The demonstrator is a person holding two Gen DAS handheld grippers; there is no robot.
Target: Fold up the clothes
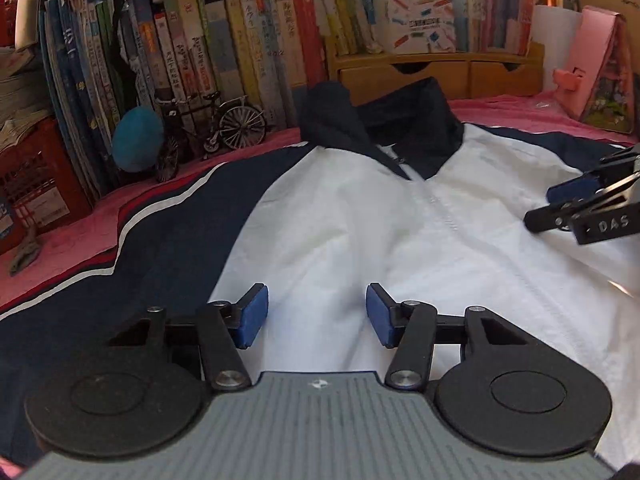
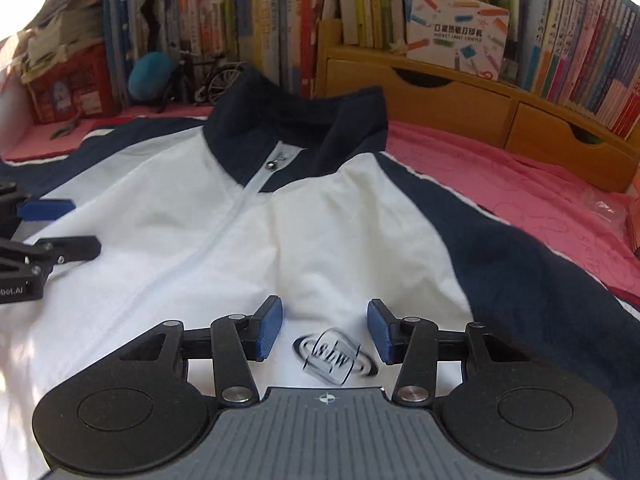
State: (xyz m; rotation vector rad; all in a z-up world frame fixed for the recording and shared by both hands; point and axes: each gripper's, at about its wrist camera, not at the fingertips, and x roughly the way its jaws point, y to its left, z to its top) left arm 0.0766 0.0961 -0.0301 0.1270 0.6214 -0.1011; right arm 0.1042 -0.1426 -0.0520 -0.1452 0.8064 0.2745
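A white and navy jacket [image 1: 360, 216] lies spread front-up on a pink cloth [image 2: 520, 184], filling the middle of both views, its dark collar [image 2: 296, 124] toward the top centre and its zip running down the chest; the left gripper [image 1: 317, 316] sits at the lower centre of its own view above the white panel, jaws apart with nothing between them; the right gripper [image 2: 325, 330] sits likewise at the lower centre of its view, jaws apart over a small printed logo [image 2: 334, 356] on the chest; a row of books [image 1: 224, 48] stands across the top, with a model bicycle [image 1: 212, 128] at the upper left and wooden drawers [image 2: 460, 108] at the upper right.
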